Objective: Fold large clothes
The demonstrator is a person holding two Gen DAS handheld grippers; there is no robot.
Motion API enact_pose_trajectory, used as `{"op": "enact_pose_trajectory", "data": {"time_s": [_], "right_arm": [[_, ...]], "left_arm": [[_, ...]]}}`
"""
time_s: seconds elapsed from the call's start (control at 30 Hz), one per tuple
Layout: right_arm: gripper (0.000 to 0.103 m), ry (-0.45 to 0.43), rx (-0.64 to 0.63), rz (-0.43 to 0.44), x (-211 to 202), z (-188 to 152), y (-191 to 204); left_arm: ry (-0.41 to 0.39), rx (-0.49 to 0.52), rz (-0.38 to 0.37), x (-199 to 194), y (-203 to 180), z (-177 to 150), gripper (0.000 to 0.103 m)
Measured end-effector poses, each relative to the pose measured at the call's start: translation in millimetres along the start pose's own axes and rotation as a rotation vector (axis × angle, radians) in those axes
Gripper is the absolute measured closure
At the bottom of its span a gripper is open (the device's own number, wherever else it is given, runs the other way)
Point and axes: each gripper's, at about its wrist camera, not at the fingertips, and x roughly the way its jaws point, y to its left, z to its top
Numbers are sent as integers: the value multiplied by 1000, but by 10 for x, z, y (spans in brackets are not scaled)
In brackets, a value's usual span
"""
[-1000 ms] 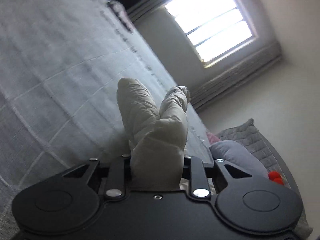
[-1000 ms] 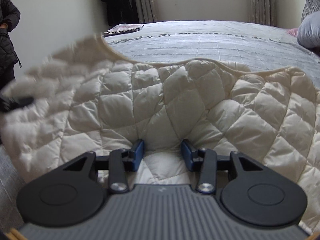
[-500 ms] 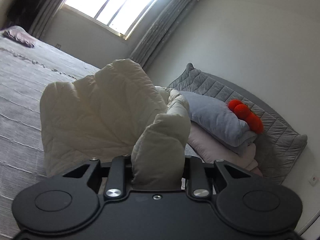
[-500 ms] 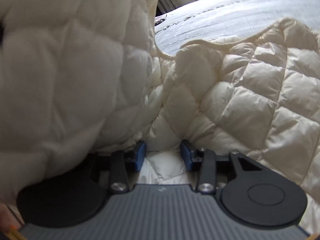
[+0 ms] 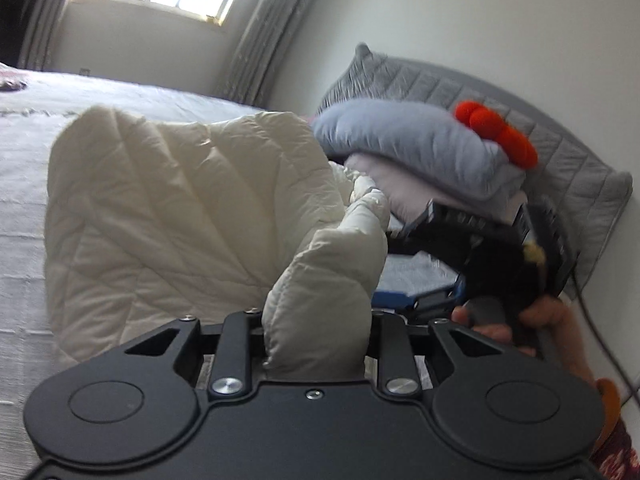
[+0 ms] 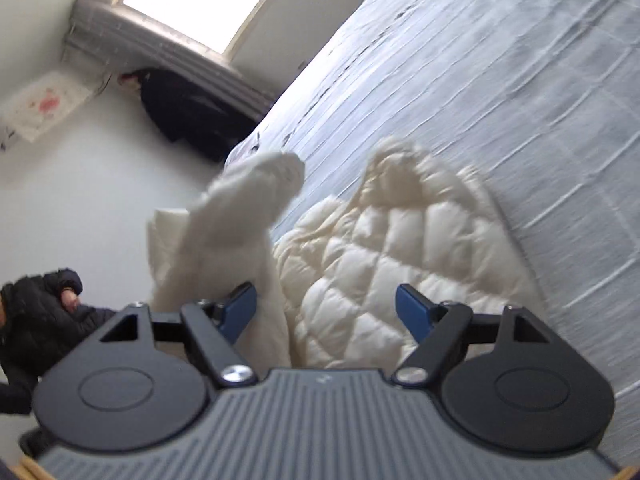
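A cream quilted jacket lay in a heap on the grey bed as a person worked to fold it with a handheld claw in each hand. The left claw was clamped on a thick roll of the jacket's padding, which bulged up between its fingers, while the rest of the garment slumped onto the bedspread beside a stack of pillows (a red plush toy sat on top). The right claw stood wide apart with nothing pinched between its blue pads, though a limp strip of fabric draped just inside its left finger; from the left wrist camera it showed blurred, close beside the pillows. A figure in a dark coat sat at the edge of the room.

To fold cleanly from here, the free claw would probably need a firm hold on a matching edge or corner, so both hands could lift the jacket taut and lay it flat before making any crease. Grabbing mid-panel would likely bunch the puffy filling.
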Motion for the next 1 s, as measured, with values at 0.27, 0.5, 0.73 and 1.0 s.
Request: {"op": "enact_pose_trajectory", "data": {"time_s": [0.27,0.5,0.73,1.0], "right_arm": [[15,-54,158,109,-113,131,-198],[26,39,13,-13,306,146,54],[81,-8,-128,-23,391,120,316],[82,-62,-144,-49,326,264,282]], "left_arm": [[120,139,61,438,-209,-177,69],[143,288,84,455,-398,-285,62],[109,374,57,-103,-386,-184,52],[8,368,18,-654,-204,68,49]]}}
